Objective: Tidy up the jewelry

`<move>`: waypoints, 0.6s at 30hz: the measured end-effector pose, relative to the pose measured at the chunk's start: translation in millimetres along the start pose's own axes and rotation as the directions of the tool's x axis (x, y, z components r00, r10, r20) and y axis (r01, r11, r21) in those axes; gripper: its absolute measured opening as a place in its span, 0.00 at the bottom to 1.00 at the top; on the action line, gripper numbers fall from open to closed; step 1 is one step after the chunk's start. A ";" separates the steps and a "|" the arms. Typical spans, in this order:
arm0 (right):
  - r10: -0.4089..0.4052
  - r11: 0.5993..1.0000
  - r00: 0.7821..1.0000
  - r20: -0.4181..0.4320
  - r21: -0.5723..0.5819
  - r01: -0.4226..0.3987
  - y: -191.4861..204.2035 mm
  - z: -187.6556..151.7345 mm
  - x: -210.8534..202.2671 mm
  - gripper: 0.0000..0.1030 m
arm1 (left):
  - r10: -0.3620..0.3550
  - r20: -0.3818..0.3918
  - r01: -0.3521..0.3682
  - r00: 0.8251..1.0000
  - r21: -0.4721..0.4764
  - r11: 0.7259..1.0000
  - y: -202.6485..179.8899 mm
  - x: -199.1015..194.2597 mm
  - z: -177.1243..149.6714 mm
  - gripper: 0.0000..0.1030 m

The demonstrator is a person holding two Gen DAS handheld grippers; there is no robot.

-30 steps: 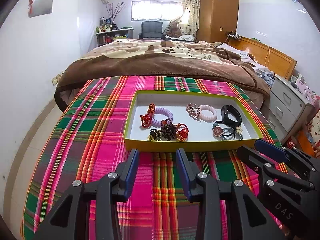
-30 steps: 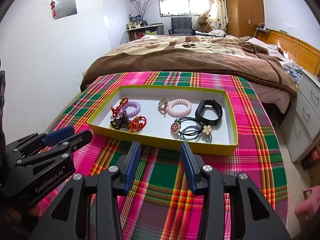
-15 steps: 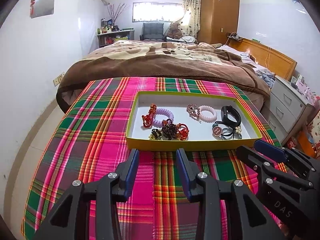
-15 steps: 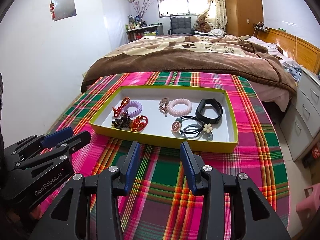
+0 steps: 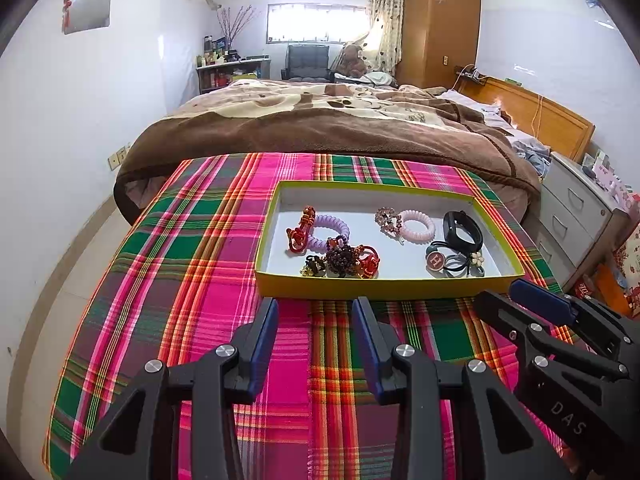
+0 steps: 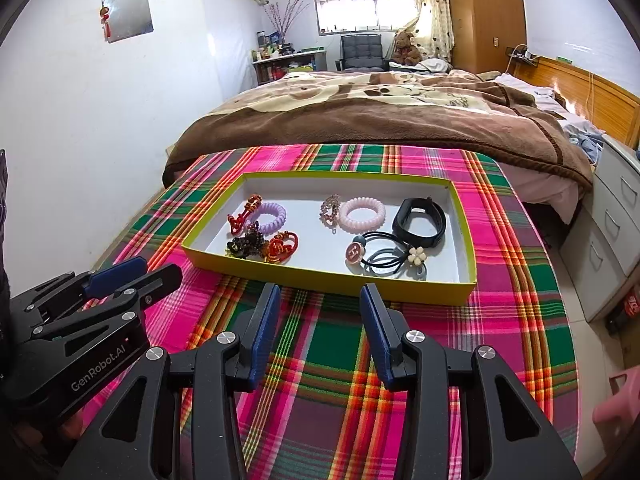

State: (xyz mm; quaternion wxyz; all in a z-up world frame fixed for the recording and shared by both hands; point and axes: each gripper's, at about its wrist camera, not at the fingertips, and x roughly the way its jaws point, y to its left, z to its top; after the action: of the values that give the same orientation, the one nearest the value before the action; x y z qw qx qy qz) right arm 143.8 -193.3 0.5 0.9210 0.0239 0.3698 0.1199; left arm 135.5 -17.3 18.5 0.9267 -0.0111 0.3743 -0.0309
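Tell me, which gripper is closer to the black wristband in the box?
The right one, probably. The black wristband lies at the tray's right end; the right gripper sits just before that end, while the left gripper sits before the tray's left half. Both are open and outside the tray.

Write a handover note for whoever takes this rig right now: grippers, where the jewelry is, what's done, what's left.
Left gripper: open, empty, hovering over the plaid cloth just short of the yellow tray.
Right gripper: open, empty, also just short of the tray's near wall.
All pieces lie in the tray. Left group: purple coil tie, red knot charm, dark bead cluster. Right group: pink coil tie, black band, H-button hair tie.
Done: cannot tell; nothing gripped.
Left: any sorting, probably starting with the tangled left cluster.
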 end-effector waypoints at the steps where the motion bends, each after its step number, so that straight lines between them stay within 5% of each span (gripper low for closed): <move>1: -0.001 1.000 1.000 -0.001 -0.001 0.001 0.2 0.0 0.0 0.41 | 0.002 -0.001 -0.002 1.000 -0.001 1.000 0.3 0.2 -0.1 0.37; 18: -0.001 1.000 1.000 -0.002 0.007 0.001 -2.8 -1.3 -1.6 0.41 | 0.000 -0.008 0.000 1.000 0.001 1.000 -0.7 1.5 -1.5 0.37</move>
State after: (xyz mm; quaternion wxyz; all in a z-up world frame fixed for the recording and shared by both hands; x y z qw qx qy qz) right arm 142.4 -196.4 0.2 0.9207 0.0269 0.3710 0.1179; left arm 135.4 -18.2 16.4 0.9252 -0.0106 0.3780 -0.0313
